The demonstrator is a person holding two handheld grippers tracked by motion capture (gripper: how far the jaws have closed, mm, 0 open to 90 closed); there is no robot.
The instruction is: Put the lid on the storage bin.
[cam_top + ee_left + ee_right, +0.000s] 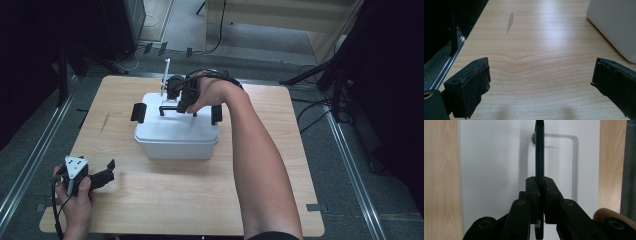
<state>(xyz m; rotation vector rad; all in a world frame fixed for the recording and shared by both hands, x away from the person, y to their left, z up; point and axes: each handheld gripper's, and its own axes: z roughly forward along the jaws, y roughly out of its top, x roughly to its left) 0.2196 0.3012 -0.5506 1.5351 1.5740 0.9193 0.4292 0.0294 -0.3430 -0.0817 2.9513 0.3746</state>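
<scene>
A white lidded box (176,134) is set near the middle of the wooden surface (165,200), and everything else can be placed against it. A thin black handle (172,109) stands upright on top of the lid (496,157), toward the box's far side, and black clips (138,112) are seen at the box's left and right ends. The right gripper (186,102) is held directly above the lid, reaching in from the near side of the box, and its jaws are pressed almost fully together on the handle; in the right gripper view the handle (539,150) is seen edge-on, pinched between the two pads, with its shadow thrown across the lid beside it. The handle is probably gripped this way because it is the one raised part by which the lid, or the whole box, can be lifted straight up. Whether the end clips are fastened or released cannot be told from these pictures. The left gripper (102,175) is kept well apart from the box, near the front left corner of the surface, with its jaws spread wide and nothing between them; in the left gripper view a corner of the box (616,25) is visible ahead and to one side. It appears to be parked there so that the lift is left unobstructed, or so that the box can be steadied if needed.
</scene>
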